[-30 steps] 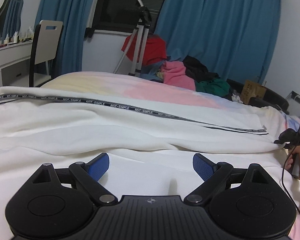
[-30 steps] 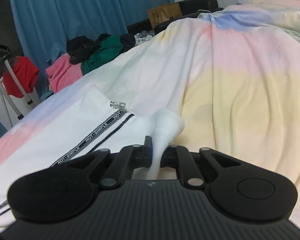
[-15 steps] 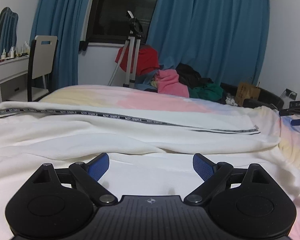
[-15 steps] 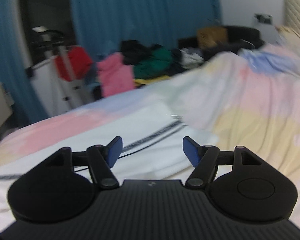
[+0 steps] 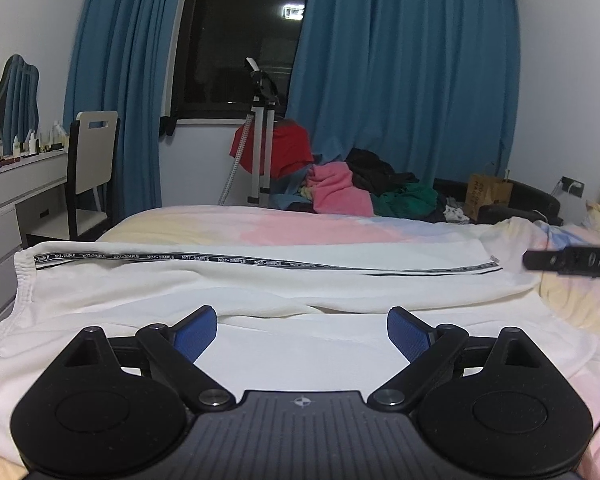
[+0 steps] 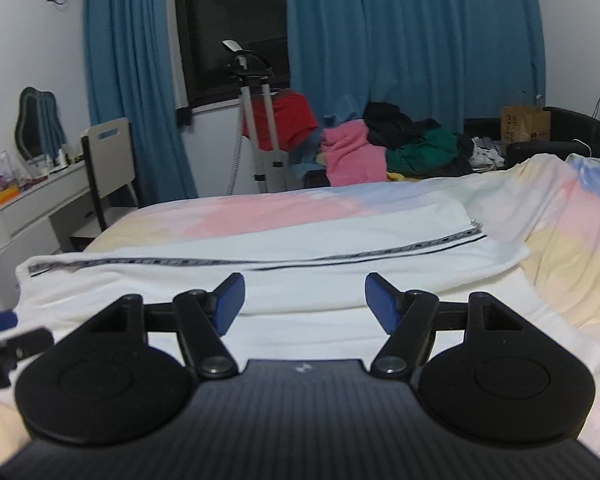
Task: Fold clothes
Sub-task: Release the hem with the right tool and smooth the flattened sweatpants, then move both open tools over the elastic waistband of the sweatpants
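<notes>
Right gripper (image 6: 304,300) has let go of the hem it pinched a sec ago & backed off, jaws apart, empty; left gripper (image 5: 302,330) also wide, empty. So that fold's laid, next fold due. White fleece trousers w/ black lettered side stripe (image 5: 260,280) lie flat, doubled lengthwise, across pastel patchwork bedspread (image 5: 300,226).

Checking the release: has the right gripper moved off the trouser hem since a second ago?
Yes. The right gripper let go and backed away; the hem now lies far ahead.
</notes>
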{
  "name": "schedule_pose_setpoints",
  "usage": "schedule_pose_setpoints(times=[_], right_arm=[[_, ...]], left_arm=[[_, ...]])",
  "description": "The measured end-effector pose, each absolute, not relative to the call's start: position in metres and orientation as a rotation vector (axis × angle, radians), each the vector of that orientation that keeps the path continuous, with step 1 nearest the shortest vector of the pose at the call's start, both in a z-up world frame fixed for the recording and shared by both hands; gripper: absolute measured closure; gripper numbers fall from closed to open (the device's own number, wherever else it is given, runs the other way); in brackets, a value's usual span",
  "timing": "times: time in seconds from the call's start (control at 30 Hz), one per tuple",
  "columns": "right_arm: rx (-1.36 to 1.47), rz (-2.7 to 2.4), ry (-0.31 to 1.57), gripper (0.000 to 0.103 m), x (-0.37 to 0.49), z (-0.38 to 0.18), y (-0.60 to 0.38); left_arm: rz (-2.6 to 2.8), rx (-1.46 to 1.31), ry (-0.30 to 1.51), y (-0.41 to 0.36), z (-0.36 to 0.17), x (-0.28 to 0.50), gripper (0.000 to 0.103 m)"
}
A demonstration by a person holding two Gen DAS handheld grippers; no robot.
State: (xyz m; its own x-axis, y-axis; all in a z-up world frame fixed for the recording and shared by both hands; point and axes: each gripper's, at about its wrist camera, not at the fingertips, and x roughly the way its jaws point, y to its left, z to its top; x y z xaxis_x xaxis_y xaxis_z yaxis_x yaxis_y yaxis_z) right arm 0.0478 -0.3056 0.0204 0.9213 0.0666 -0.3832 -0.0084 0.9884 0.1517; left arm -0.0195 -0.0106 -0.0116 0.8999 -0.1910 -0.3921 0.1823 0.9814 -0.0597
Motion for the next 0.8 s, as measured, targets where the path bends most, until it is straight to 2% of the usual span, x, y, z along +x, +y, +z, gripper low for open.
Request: schedule_pose_setpoints(times=[0.13, 0.43, 0.8], right_arm=[[0.160, 0.037, 0.425, 0.034, 0.039, 0.000, -0.301], [0.146, 0.005, 0.415, 0.034, 0.045, -0.006, -0.306], [0.137, -0.012, 0.417, 0.034, 0.046, -0.009, -0.306]], left_arm=[[-0.215, 0.006, 0.425, -0.024, -0.015, -0.025, 0.009], [-0.243, 0.046, 0.483, -0.039, -0.034, -0.019, 0.009], [-0.154, -0.129, 0.614, 0.006, -0.039, 0.009, 0.009]])
